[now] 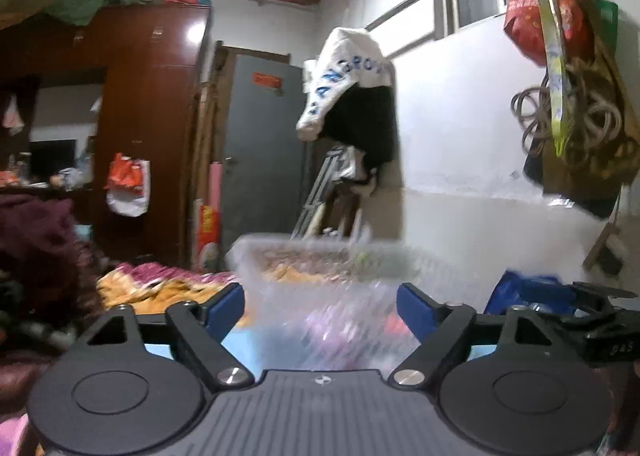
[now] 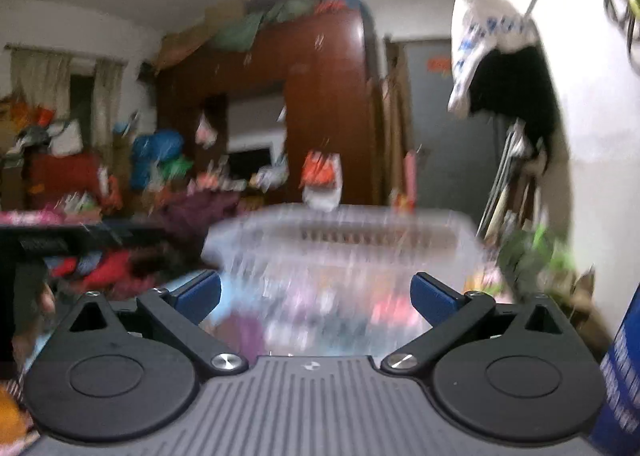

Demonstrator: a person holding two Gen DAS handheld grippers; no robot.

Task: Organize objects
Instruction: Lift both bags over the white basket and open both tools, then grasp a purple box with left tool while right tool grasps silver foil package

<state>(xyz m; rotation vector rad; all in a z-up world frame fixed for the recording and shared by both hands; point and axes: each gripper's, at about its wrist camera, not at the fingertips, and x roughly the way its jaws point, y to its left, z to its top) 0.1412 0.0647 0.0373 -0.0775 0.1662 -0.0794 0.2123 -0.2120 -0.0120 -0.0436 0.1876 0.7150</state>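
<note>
A clear plastic storage bin [image 1: 328, 280] stands right in front of my left gripper [image 1: 320, 306]. It holds blurred pink, purple and red items. The left gripper is open and empty, its blue pads [image 1: 224, 306] wide apart just short of the bin's near wall. The same bin [image 2: 344, 256] shows in the right wrist view, blurred by motion. My right gripper [image 2: 316, 298] is open and empty, with its blue pads [image 2: 434, 298] either side of the bin's near wall. The other gripper [image 1: 592, 308] shows at the right edge of the left wrist view.
A bed with flowered bedding [image 1: 160, 284] lies to the left. A blue bag [image 1: 516, 292] sits right of the bin. A brown wardrobe [image 1: 152, 116], a grey door [image 1: 264, 152], clothes on a wall rail [image 1: 352, 96] and hanging bags [image 1: 568, 96] stand behind. Clutter [image 2: 80, 184] piles up at left.
</note>
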